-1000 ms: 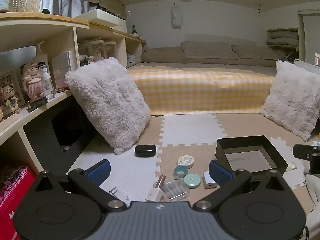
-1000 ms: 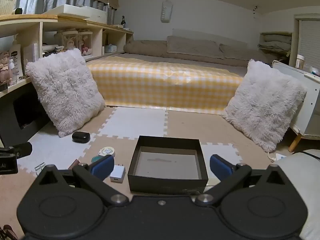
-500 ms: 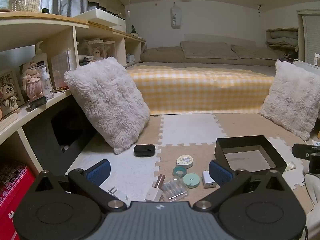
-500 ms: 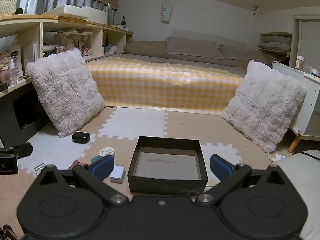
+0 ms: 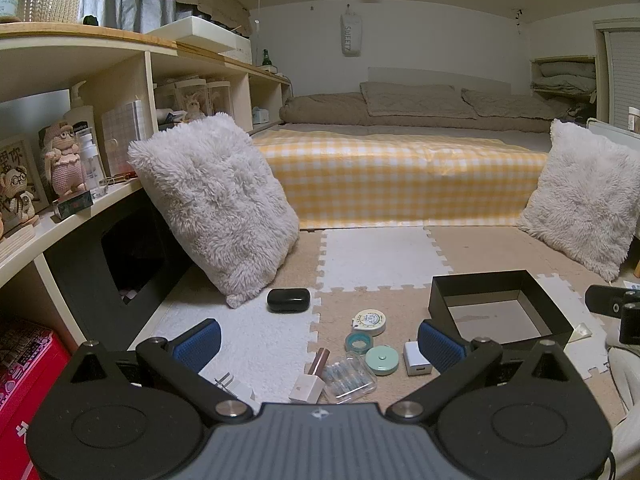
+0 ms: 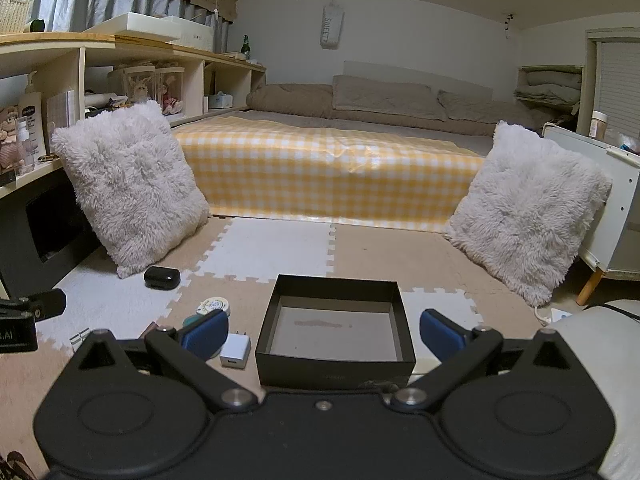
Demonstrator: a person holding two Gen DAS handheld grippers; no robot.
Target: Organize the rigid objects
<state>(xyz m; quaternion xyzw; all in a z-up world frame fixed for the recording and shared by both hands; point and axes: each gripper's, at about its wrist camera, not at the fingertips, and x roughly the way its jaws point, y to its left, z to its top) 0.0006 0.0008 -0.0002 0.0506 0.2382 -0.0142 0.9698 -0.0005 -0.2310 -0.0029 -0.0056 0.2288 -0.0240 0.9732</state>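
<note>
Left gripper was spread wide, grasping nothing, level above the floor mat. Between its fingers lay the clear case, long axis diagonal. Right gripper likewise released, facing the black box.

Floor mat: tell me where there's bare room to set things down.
Free: inside the black box, and the white tile between the bed and box. Crowded: the patch left of the box, around the white charger and mint tape measure.
</note>
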